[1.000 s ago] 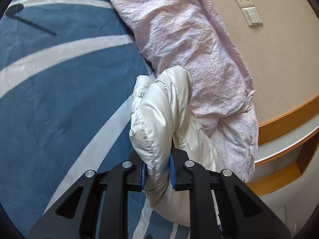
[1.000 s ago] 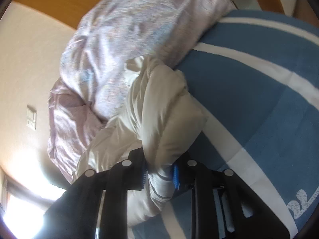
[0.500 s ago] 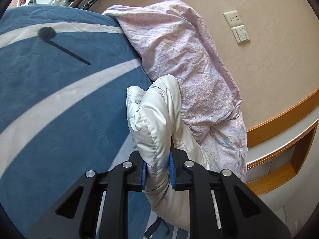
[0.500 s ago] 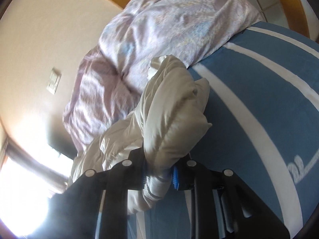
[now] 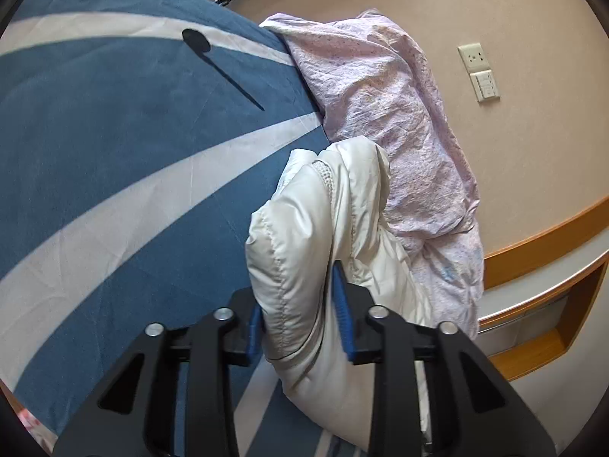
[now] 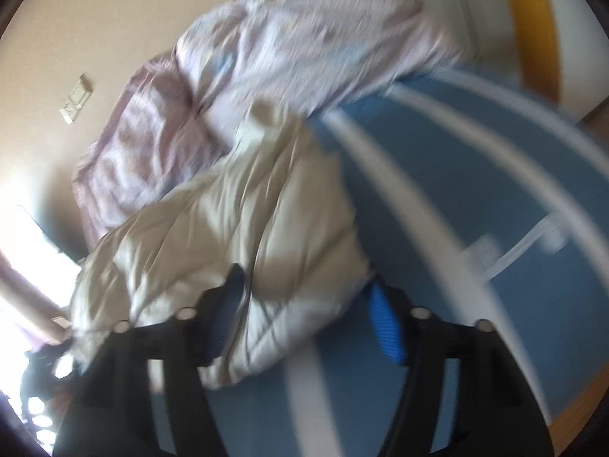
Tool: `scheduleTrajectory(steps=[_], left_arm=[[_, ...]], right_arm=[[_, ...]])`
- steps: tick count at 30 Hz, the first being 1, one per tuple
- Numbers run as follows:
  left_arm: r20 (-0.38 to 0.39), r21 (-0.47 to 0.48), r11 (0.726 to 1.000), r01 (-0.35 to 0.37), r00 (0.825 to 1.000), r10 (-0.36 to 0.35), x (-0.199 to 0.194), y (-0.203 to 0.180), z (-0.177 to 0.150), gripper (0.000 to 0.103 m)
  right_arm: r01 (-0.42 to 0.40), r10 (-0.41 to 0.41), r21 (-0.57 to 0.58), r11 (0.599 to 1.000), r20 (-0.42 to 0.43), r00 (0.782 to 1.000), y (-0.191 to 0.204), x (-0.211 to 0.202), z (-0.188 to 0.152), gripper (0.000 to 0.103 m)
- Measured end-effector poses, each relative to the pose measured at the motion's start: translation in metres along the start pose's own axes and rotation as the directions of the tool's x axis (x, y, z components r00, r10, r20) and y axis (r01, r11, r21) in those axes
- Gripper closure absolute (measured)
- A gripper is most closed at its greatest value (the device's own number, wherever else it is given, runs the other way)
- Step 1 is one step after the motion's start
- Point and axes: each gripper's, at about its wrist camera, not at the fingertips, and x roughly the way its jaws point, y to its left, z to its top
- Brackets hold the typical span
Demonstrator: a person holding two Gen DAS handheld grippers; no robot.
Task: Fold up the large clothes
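Fabric fills the left wrist view: a puffy, quilted white down jacket [image 5: 327,236] rises in a bunched ridge from the left gripper [image 5: 300,320], whose blue pads [image 5: 341,316] stand a little apart with the stitched fold wedged between them, so the hold looks loose rather than firmly pinched. The jacket lies on the blue bedspread with broad white stripes [image 5: 125,144], its far side touching a crumpled pale pink floral quilt [image 5: 396,114] heaped against the beige wall [image 5: 533,144].

In the right wrist view, which is blurred, the right gripper [image 6: 304,316] is spread wide; the jacket [image 6: 243,205] bulges between the fingers, touching the left pad while the right pad [image 6: 386,327] stands clear of the cloth.

The step appears to be laying the gathered jacket down for a fold. To do it well, both grippers should let go only once the padded bulk rests on the bedspread, clear of the pink quilt, with edges lined up, because slippery quilted fabric tends to spring open.
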Motion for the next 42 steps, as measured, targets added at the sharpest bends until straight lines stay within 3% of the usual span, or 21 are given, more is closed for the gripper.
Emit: scheduleTrajectory(steps=[2, 5, 8, 11, 15, 22, 26, 28, 30, 34, 38, 42], left_arm=[[0.017, 0.037, 0.999, -0.029, 0.999, 0.029, -0.001, -0.003, -0.001, 0.033], [0.033, 0.072, 0.996, -0.050, 0.998, 0.048, -0.001, -0.006, -0.003, 0.025], [0.058, 0.105, 0.992, -0.066, 0.997, 0.060, -0.001, -0.011, -0.006, 0.016], [0.071, 0.116, 0.992, -0.058, 0.996, 0.050, 0.001, -0.017, -0.008, 0.012], [0.065, 0.102, 0.994, -0.047, 0.997, 0.041, 0.009, -0.022, -0.011, 0.011], [0.080, 0.086, 0.995, -0.059, 0.995, 0.052, 0.020, -0.029, -0.014, 0.011], [0.081, 0.063, 0.996, -0.068, 0.995, 0.063, 0.025, -0.027, -0.012, 0.011], [0.085, 0.053, 0.996, -0.072, 0.994, 0.067, 0.027, -0.026, -0.011, 0.012], [0.087, 0.041, 0.997, -0.072, 0.994, 0.069, 0.028, -0.026, -0.009, 0.012], [0.091, 0.034, 0.996, -0.086, 0.992, 0.083, 0.033, -0.028, -0.008, 0.014], [0.097, 0.029, 0.995, -0.095, 0.991, 0.092, 0.037, -0.030, -0.008, 0.021], [0.122, 0.051, 0.995, -0.084, 0.989, 0.077, 0.034, -0.039, -0.010, 0.039]], right_arm=[[0.087, -0.082, -0.038, 0.995, 0.112, 0.990, 0.008, -0.016, 0.007, 0.032], [0.125, -0.095, -0.155, 0.980, 0.186, 0.978, 0.044, -0.025, 0.019, 0.031], [0.098, -0.039, -0.358, 0.929, 0.171, 0.985, 0.106, -0.012, 0.018, 0.031], [0.053, 0.008, -0.487, 0.872, 0.123, 0.992, 0.152, 0.005, 0.009, 0.031], [0.000, 0.048, -0.573, 0.820, 0.069, 0.996, 0.206, 0.037, -0.005, 0.031], [0.007, 0.017, -0.633, 0.774, 0.031, 0.999, 0.241, 0.065, -0.028, 0.031], [0.051, -0.064, -0.675, 0.736, 0.005, 0.998, 0.251, 0.093, -0.042, 0.030], [0.083, -0.119, -0.713, 0.696, -0.001, 0.993, 0.255, 0.109, -0.054, 0.028], [0.142, -0.160, -0.757, 0.638, 0.050, 0.986, 0.263, 0.116, -0.068, 0.028], [0.189, -0.202, -0.781, 0.595, 0.082, 0.976, 0.269, 0.123, -0.080, 0.028], [0.217, -0.225, -0.793, 0.569, 0.103, 0.969, 0.272, 0.126, -0.085, 0.028], [0.228, -0.225, -0.795, 0.562, 0.118, 0.967, 0.273, 0.128, -0.087, 0.028]])
